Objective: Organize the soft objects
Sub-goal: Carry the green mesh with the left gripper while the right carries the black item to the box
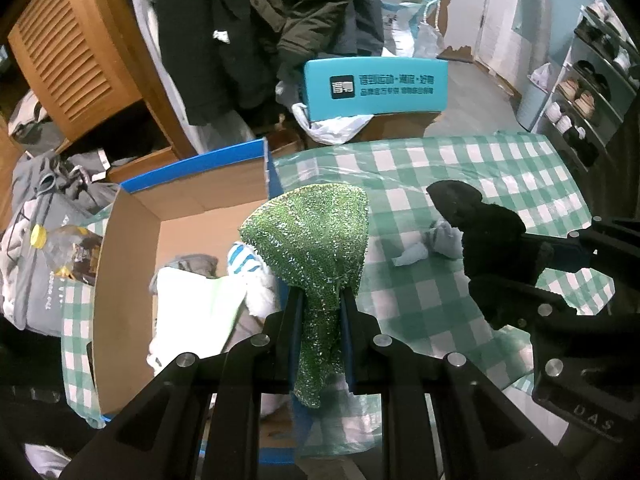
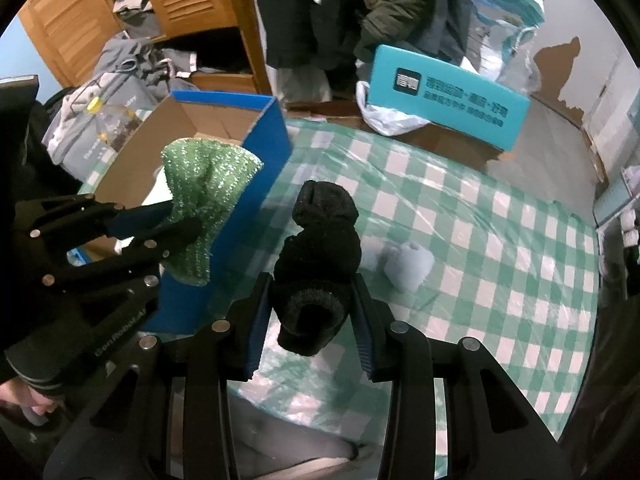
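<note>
Now, from the left wrist camera, the left gripper [image 1: 320,312] is pinching a sparkly green cloth [image 1: 316,240] between its two fingers. The cloth hangs in the air, just above the edge of the cardboard box [image 1: 132,264]. Its long way runs along the fingers, with the wide, puffy end pointing away from the camera and a thin tail hanging back. It looks held there so it can drop into the box, where white and striped soft things [image 1: 244,272] already lie. Over on the right, the right gripper [image 1: 532,264] squeezes a black sock [image 1: 480,232] above the green checked cloth [image 1: 500,160].

Next, from the right wrist camera, the right gripper [image 2: 312,304] has its fingers pressed on the black sock [image 2: 320,248]. The sock is bunched up. Its long way points forward, away from the camera, and its open cuff faces back. It is lifted over the table, probably waiting its turn for the box [image 2: 256,152]. A small pale blue bundle [image 2: 412,266] lies on the checked cloth [image 2: 480,220] just beside it, not picked up yet. On the left side, the left gripper [image 2: 176,224] pinches the green cloth [image 2: 200,200] over the box.
</note>
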The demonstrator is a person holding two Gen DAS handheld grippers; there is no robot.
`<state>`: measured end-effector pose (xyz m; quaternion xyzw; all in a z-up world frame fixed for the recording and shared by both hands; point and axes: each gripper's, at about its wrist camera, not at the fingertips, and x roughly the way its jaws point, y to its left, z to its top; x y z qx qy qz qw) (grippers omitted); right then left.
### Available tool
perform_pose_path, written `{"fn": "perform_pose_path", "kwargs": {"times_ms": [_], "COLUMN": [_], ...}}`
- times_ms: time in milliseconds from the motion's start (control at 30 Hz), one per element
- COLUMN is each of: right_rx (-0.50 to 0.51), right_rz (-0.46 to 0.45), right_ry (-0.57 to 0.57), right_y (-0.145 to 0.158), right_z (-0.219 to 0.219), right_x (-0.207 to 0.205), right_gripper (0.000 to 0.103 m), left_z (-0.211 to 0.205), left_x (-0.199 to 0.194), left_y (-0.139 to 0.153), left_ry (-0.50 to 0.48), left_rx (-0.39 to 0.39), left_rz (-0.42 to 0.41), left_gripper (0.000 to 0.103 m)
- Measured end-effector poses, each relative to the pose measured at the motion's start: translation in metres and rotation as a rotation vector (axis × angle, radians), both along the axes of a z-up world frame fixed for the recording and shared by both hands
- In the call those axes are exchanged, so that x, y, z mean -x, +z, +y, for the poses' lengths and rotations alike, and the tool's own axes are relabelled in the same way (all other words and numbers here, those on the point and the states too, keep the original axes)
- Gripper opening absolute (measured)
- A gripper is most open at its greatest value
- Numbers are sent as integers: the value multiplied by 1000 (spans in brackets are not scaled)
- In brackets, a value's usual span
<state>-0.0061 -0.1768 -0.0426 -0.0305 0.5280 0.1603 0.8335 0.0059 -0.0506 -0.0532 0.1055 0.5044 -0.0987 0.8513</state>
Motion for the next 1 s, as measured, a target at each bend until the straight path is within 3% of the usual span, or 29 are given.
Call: {"fn": "perform_pose_path", "kwargs": {"times_ms": [1000], "right_rx": [5], "right_rz": [21], "right_ry": [167], "right_y": [-1], "right_z": [124], "right_x": [-27], "right_gripper": [37], "left_z": [118], "left_x": [-8], "left_y": [-17], "left_ry": [190], "left_rx": [2], "left_rz": [11], "left_gripper": [17]}}
